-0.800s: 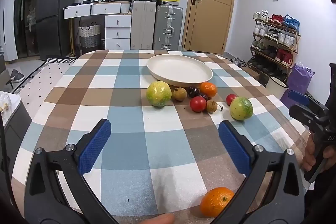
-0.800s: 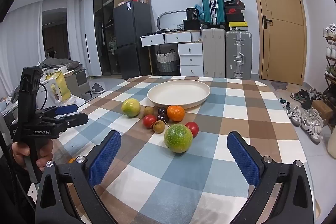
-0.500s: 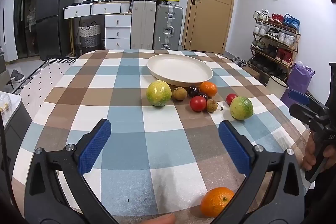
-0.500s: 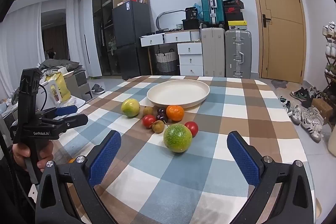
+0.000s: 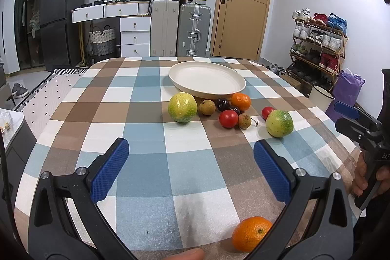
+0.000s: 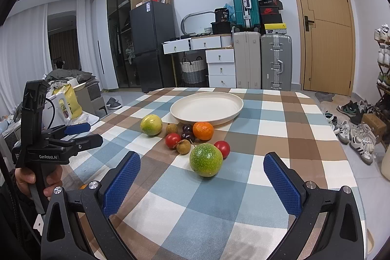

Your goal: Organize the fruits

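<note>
A cream plate (image 5: pixel 207 79) (image 6: pixel 207 106) sits empty at the far middle of the checked table. In front of it lie a yellow-green fruit (image 5: pixel 182 107) (image 6: pixel 151 124), a green fruit (image 5: pixel 279 123) (image 6: pixel 206 159), an orange (image 5: pixel 240 101) (image 6: pixel 203 130), two red tomatoes (image 5: pixel 228 118) (image 6: pixel 173 140), dark cherries (image 5: pixel 223 104) and brown longans (image 5: pixel 206 107). A second orange (image 5: pixel 251 233) lies near the table's front edge. My left gripper (image 5: pixel 191 171) is open and empty above the near table. My right gripper (image 6: pixel 201 183) is open and empty, just short of the green fruit.
The table (image 5: pixel 151 138) is covered with a blue, brown and white checked cloth. Suitcases and drawers (image 5: pixel 168 28) stand behind it, a shoe rack (image 5: pixel 319 40) to the right. Each gripper shows in the other's view, at the table's side edges (image 5: pixel 360 128) (image 6: pixel 58 145).
The right wrist view has edged slightly closer to the fruit. The left gripper and the fruit have not visibly moved.
</note>
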A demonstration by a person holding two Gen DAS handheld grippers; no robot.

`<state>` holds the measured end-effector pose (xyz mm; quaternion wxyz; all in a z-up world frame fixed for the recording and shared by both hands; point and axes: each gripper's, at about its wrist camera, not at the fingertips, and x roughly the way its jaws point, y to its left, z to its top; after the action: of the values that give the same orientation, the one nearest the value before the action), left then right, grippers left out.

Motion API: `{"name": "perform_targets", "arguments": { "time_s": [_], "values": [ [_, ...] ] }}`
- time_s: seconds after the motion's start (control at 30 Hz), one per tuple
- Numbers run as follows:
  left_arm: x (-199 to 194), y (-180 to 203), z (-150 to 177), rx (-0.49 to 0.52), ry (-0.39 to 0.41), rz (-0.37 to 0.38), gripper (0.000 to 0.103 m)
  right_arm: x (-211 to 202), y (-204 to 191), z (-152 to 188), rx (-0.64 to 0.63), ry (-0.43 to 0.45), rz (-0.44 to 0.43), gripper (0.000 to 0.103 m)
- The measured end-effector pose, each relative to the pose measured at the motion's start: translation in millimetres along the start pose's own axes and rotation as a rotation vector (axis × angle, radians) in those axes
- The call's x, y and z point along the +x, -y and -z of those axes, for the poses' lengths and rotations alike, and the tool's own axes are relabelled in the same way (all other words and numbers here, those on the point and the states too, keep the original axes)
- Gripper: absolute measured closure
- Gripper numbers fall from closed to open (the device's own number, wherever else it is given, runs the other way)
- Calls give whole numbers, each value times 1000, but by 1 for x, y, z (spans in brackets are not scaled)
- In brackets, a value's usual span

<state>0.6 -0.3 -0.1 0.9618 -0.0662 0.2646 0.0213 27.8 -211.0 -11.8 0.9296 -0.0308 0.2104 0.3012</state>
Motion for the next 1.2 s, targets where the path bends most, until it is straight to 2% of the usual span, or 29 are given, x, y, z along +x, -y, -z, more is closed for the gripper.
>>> {"name": "perform_targets", "arguments": {
  "time_s": [1.2],
  "values": [
    [2, 3, 5, 14, -1, 4, 1, 0, -2, 4, 4, 0, -2, 0]
  ]
}}
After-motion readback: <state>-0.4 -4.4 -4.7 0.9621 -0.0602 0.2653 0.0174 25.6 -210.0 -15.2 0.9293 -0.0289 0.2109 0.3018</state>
